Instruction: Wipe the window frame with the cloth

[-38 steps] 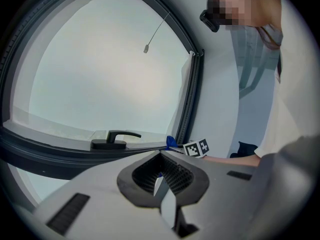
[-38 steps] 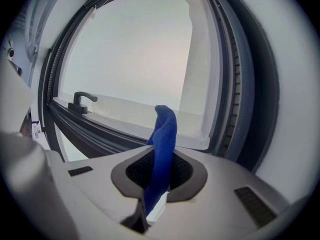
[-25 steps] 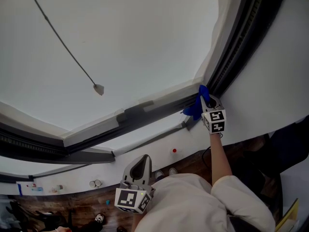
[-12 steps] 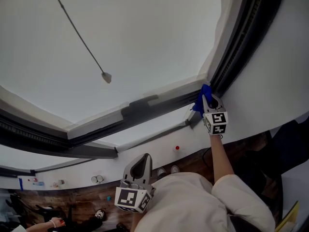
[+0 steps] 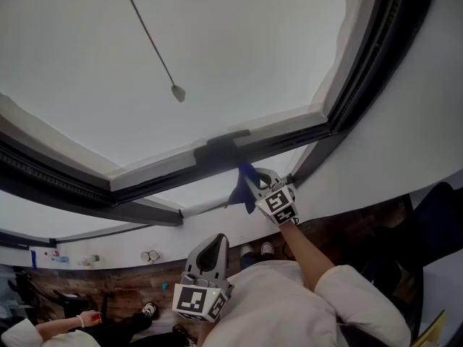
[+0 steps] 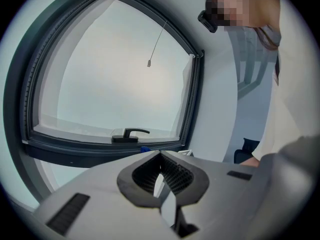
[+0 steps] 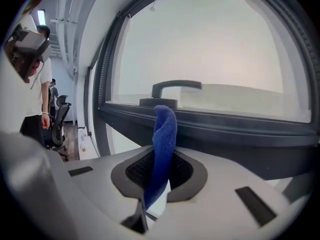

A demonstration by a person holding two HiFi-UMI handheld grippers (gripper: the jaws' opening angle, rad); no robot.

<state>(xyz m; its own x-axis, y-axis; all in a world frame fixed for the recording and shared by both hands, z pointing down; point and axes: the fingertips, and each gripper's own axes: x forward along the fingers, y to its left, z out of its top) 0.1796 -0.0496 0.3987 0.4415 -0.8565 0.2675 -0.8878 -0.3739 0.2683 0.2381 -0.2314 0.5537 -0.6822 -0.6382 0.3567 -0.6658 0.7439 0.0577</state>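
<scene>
The dark window frame [image 5: 166, 177] runs across the head view, with its handle [image 5: 221, 144] on the bottom rail. My right gripper [image 5: 255, 184] is shut on a blue cloth [image 5: 241, 186] held just under the rail, below and right of the handle. In the right gripper view the cloth [image 7: 165, 131] stands up out of the shut right gripper [image 7: 161, 159] in front of the frame [image 7: 215, 130] and handle [image 7: 175, 87]. My left gripper [image 5: 208, 250] hangs low near the person's chest, shut and empty. The left gripper [image 6: 160, 156] points at the frame [image 6: 95, 151] from a distance.
A thin pull cord with a small weight [image 5: 177, 92] hangs before the glass. A white wall [image 5: 405, 143] borders the frame's right side. Small bottles [image 5: 150, 256] stand on the ledge below. A seated person [image 5: 43, 331] is at the bottom left, and an office chair [image 7: 60, 115] stands behind.
My right gripper, with the cloth, has slid from the frame's right corner leftward and down along the bottom rail to near the handle. The left gripper has stayed put.
</scene>
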